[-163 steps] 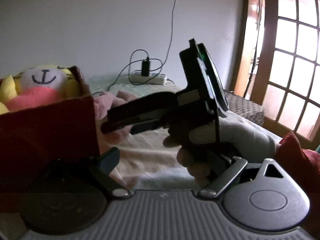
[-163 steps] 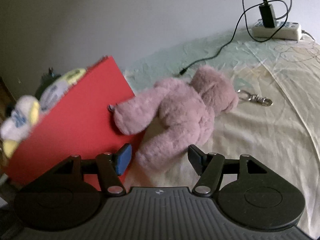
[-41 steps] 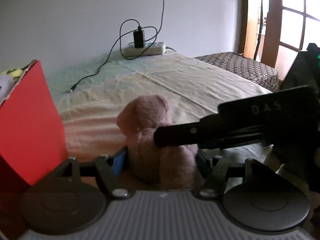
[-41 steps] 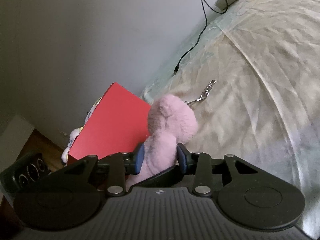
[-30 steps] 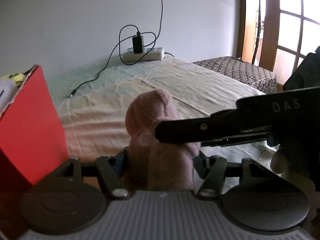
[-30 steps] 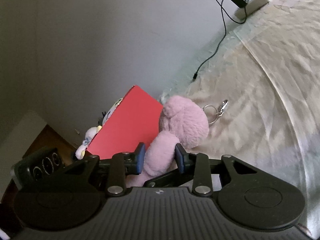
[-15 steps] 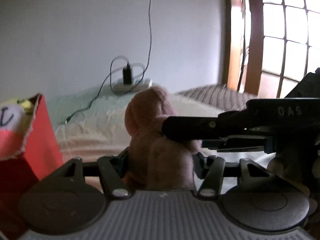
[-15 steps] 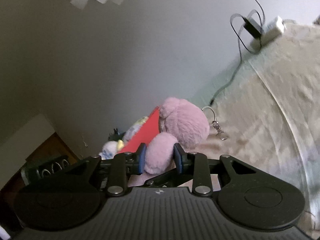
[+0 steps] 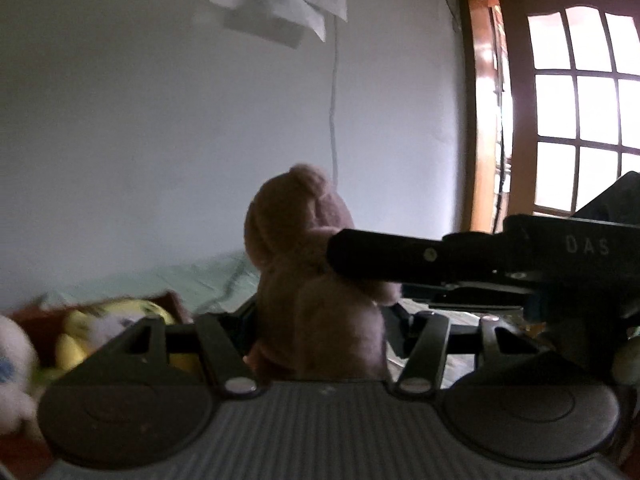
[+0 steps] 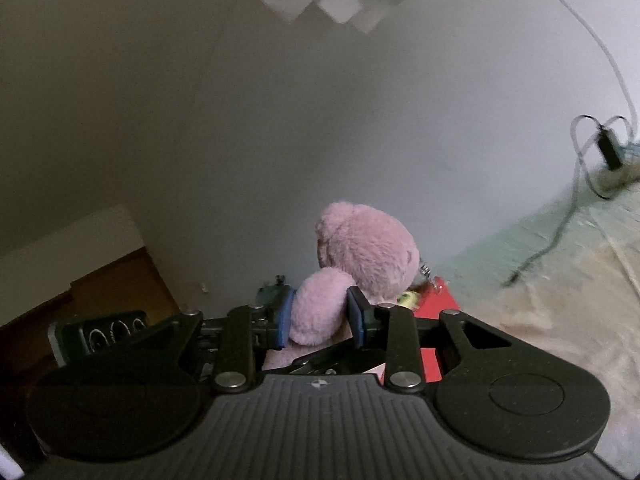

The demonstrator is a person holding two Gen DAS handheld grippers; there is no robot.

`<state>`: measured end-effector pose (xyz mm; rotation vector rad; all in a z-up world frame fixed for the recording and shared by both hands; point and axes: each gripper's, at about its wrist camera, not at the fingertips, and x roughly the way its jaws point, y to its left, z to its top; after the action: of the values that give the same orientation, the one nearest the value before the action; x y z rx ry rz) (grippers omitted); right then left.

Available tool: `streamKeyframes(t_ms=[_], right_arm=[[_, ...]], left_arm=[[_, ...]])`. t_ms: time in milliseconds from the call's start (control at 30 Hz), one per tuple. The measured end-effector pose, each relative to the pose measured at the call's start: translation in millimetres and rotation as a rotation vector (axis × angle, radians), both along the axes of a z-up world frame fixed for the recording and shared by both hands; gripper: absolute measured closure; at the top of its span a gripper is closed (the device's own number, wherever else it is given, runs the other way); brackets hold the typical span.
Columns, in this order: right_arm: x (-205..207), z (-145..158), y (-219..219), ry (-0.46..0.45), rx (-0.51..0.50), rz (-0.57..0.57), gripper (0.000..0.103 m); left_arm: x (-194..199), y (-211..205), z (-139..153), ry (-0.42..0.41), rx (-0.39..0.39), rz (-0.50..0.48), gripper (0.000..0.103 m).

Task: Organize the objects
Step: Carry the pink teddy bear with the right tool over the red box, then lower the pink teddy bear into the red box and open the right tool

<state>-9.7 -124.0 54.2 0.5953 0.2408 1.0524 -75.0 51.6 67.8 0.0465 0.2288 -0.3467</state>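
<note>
Since half a second ago both claws have lifted, and the pink teddy bear (image 10: 362,258) now sits higher against the wall, up over the red box (image 10: 434,322) instead of beside it.

Going left to right in the left wrist view: a blurry pile of plush toys (image 9: 100,328) in the box at the far left (I count at least two, a white one and a yellow one), then the one bear, then the right claw (image 9: 372,258) reaching in from the right and covering the bear's front.

The right claw is clenched on the bear's arm, blue pads (image 10: 285,320) pressing from both sides. The left claw (image 9: 320,320) has the bear's body between its fingers, but I can't tell if it's actually squeezing.

Over on the right there's one power strip (image 10: 616,172) with a charger on the bed (image 10: 568,288), and one door (image 9: 580,116) with glass panes.
</note>
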Motion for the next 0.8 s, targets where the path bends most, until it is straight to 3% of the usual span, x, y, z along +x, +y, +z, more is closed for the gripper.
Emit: streamKeyframes(t_ms=[333, 700, 800], right_arm=[[23.4, 17.7, 89.4, -0.001, -0.059, 0.056, 0.071], [41.3, 12.3, 168.0, 0.009, -0.219, 0.025, 0.073], [46.4, 9.4, 179.4, 0.021, -0.252, 0.028, 0.073]], left_arm=[[6.2, 72.3, 16.1, 0.021, -0.003, 0.15, 0.044], [29.2, 148.4, 0.4, 0.121, -0.062, 0.243, 0.044], [25.8, 161.9, -7.6, 0.128, -0.062, 0.271, 0.035]])
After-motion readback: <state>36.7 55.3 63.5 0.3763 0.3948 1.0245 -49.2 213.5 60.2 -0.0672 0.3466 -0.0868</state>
